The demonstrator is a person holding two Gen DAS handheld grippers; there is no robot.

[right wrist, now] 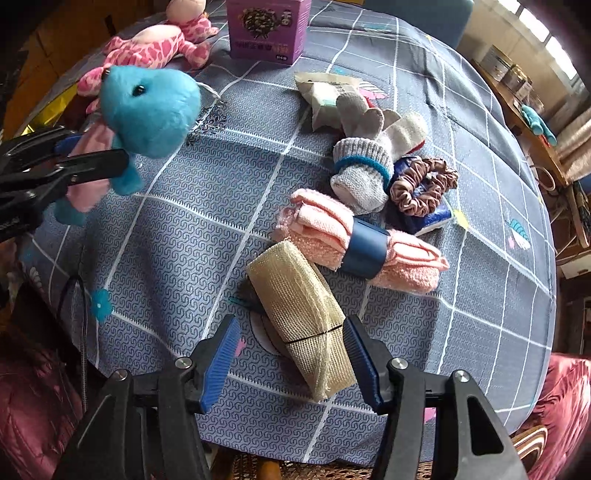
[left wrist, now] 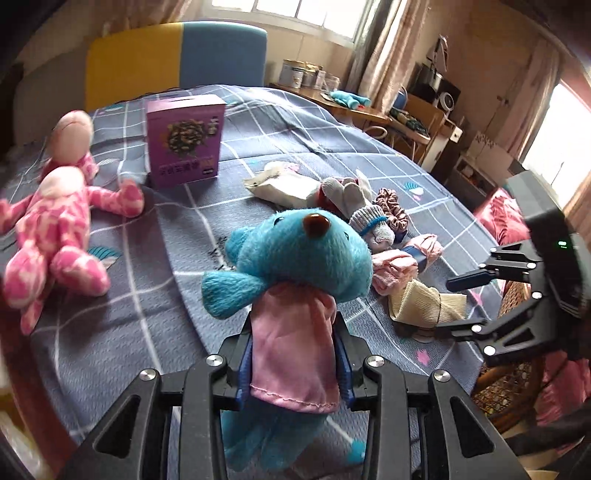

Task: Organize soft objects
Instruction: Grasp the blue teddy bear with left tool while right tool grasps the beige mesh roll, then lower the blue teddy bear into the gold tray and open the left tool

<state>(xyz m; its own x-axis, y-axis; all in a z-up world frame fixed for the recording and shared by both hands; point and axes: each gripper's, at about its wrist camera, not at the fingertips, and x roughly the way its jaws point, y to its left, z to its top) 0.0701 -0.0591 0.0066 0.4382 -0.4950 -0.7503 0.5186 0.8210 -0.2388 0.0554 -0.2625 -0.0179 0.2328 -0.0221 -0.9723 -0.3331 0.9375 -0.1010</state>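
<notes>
Checked bedspread (right wrist: 461,110) carries everything; only the left view shows the window (left wrist: 295,11). Left gripper (left wrist: 293,354) is clamped on the blue plush (left wrist: 306,251); right gripper (right wrist: 291,358) fingers spread around the beige cloth roll (right wrist: 303,321) near the bed's front edge.

From the left hand-held gripper (left wrist: 293,354) we look low across the grey checked bedspread (left wrist: 280,125) toward the windows; from the right hand-held gripper (right wrist: 291,354) we look steeply down, close. Both views share the purple cardboard box (left wrist: 184,140) (right wrist: 267,27).
</notes>
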